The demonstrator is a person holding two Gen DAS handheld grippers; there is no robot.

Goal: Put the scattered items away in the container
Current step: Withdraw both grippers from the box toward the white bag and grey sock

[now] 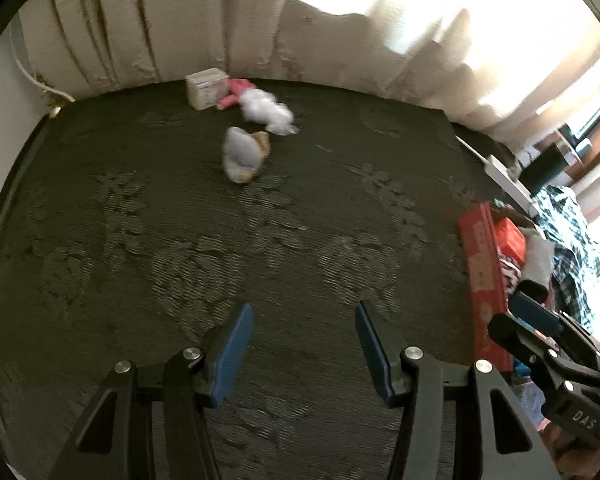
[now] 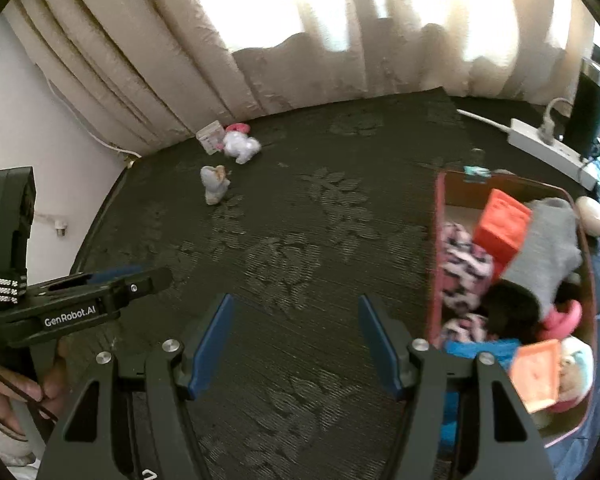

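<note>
Spread fingers; far toys blurred.

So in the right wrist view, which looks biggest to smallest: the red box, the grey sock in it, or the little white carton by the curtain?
1. red box
2. grey sock
3. white carton, though it lies farthest away, so its true size is unsure.

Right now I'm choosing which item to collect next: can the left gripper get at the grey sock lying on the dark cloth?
Probably yes: the left gripper is open and empty, and only bare cloth lies between it and the grey sock.
</note>
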